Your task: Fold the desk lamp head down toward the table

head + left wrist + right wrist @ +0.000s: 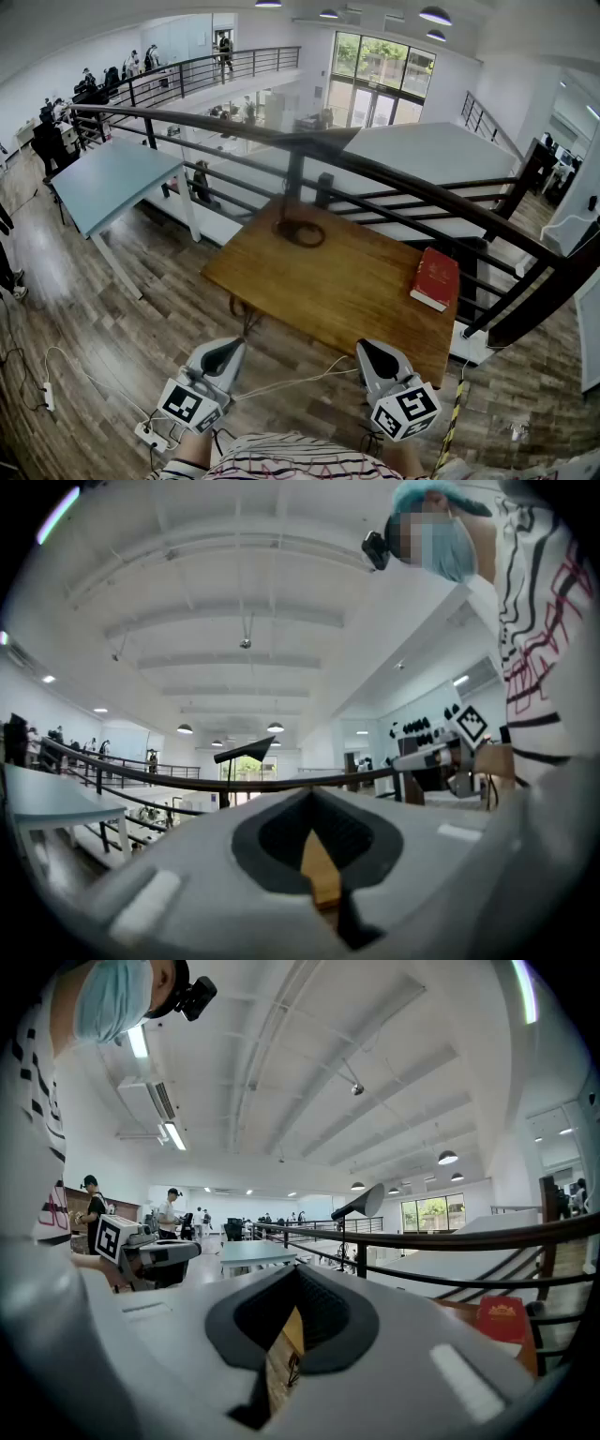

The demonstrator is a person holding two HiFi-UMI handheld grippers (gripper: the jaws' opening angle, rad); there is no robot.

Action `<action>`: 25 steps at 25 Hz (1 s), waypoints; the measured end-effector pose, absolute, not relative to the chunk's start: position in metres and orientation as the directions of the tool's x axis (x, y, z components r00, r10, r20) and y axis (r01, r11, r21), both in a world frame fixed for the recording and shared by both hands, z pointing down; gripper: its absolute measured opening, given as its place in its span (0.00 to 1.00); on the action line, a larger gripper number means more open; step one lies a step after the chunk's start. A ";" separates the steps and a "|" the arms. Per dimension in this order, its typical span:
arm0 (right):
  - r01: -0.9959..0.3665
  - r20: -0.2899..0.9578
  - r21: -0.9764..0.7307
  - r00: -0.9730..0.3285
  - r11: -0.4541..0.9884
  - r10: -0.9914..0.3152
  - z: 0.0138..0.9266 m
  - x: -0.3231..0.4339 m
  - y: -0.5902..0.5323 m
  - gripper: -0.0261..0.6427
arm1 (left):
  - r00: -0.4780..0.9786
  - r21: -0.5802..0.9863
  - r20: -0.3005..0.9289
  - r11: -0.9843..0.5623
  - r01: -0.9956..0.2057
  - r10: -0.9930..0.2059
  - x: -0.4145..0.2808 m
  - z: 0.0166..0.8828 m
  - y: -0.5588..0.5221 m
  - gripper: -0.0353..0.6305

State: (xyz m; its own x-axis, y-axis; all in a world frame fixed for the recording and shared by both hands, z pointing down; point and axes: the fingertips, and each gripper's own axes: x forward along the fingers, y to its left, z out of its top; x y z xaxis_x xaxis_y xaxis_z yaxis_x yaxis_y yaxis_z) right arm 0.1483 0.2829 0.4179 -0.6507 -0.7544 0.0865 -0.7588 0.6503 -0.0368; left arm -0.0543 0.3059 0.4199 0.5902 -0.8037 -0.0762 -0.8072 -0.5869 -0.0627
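Observation:
A black desk lamp stands on a round base at the far side of the wooden table. Its stem rises straight and its cone head is raised, level with the railing. The left gripper view shows the lamp head far ahead, and so does the right gripper view. My left gripper and right gripper hover side by side short of the table's near edge, well away from the lamp. Both are shut with nothing held: the left gripper and the right gripper show closed jaws.
A red book lies at the table's right end. A black railing runs right behind the table. A light blue table stands to the left. A power strip and cables lie on the wood floor below my left gripper.

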 end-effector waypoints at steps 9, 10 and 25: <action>-0.725 0.039 -0.058 -0.688 0.686 -0.724 0.427 0.167 0.269 0.07 | 0.558 -0.074 -0.101 -0.553 -0.830 -0.824 -0.028 0.430 0.302 0.06; -0.723 0.031 -0.068 -0.690 0.687 -0.723 0.427 0.169 0.268 0.16 | 0.557 -0.075 -0.096 -0.551 -0.831 -0.825 -0.025 0.430 0.301 0.06; -0.728 0.035 -0.124 -0.682 0.674 -0.730 0.431 0.156 0.205 0.44 | 0.569 -0.014 -0.081 -0.570 -0.821 -0.818 -0.034 0.444 0.233 0.36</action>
State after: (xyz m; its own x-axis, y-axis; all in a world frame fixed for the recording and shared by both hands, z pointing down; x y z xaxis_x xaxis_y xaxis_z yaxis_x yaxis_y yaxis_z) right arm 0.1562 0.2051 0.4308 -0.6822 -0.7303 0.0355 -0.7281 0.6741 -0.1241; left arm -0.0341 0.2325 0.4439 0.5692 -0.8182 -0.0810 -0.8214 -0.5701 -0.0138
